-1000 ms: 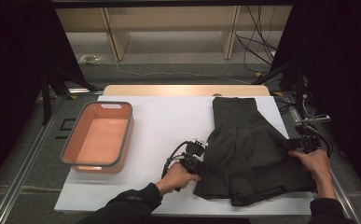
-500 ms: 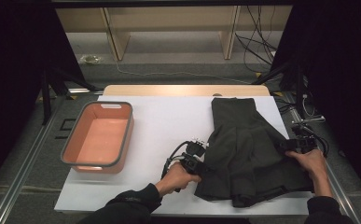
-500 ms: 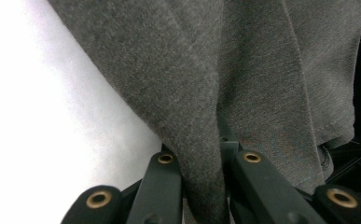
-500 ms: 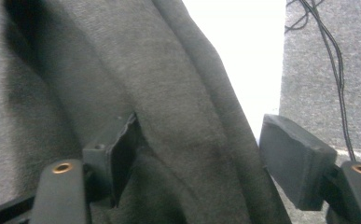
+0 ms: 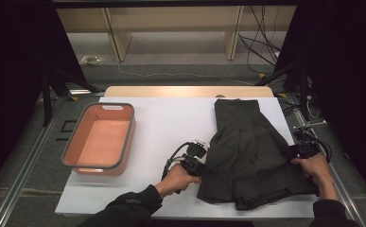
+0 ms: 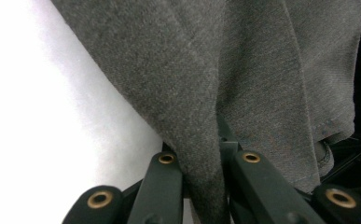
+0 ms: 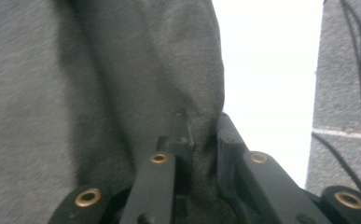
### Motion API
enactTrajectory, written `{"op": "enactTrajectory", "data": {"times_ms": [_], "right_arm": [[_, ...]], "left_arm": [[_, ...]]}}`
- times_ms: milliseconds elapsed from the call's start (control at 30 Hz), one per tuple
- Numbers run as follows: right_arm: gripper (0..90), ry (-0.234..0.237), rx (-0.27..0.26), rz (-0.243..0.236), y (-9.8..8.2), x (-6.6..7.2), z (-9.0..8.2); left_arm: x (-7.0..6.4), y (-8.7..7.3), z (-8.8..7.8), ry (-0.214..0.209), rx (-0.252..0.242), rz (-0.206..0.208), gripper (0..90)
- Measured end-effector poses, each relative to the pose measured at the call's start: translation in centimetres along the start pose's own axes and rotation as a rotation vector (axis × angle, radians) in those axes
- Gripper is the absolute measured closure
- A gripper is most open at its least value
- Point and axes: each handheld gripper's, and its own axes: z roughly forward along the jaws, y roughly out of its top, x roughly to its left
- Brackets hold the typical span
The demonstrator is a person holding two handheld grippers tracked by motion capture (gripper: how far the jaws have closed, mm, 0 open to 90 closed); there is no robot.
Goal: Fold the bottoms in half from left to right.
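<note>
1. We see the dark garment [image 5: 249,151] lying at the right of the white table [image 5: 171,123], far end narrow.
2. Left gripper [image 5: 200,166] pinches its left edge fold; right gripper [image 5: 298,152], jaws just closing, clamps the right edge, likely readying a lift or fold.
3. The orange bin [image 5: 100,139] waits at the left.

Garment [image 5: 247,151] spread on the bench's [image 5: 171,118] right half, tub [image 5: 100,139] near the left edge, one tool at each garment side.
</note>
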Motion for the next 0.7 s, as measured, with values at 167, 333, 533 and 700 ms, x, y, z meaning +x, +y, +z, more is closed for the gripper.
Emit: {"op": "enactTrajectory", "data": {"times_ms": [167, 333, 533, 700], "right_arm": [[82.8, 0.033, 0.026, 0.030, -0.9, 1.3, -0.5], [82.9, 0.070, 0.031, 0.062, -1.9, 2.9, -0.7], [82.8, 0.134, 0.029, 0.042, -3.4, 5.4, -1.3], [82.6, 0.174, 0.033, 0.016, -4.6, 7.8, -1.5]], "left_arm": [[0.8, -0.1, -1.2, 0.003, -0.011, -0.006, 85.3], [2.0, -0.3, -3.4, 0.004, -0.021, -0.009, 85.4], [3.2, -0.7, -5.2, 0.012, -0.019, -0.019, 85.4], [3.9, -1.6, -7.2, 0.013, -0.026, -0.031, 85.4]]}}
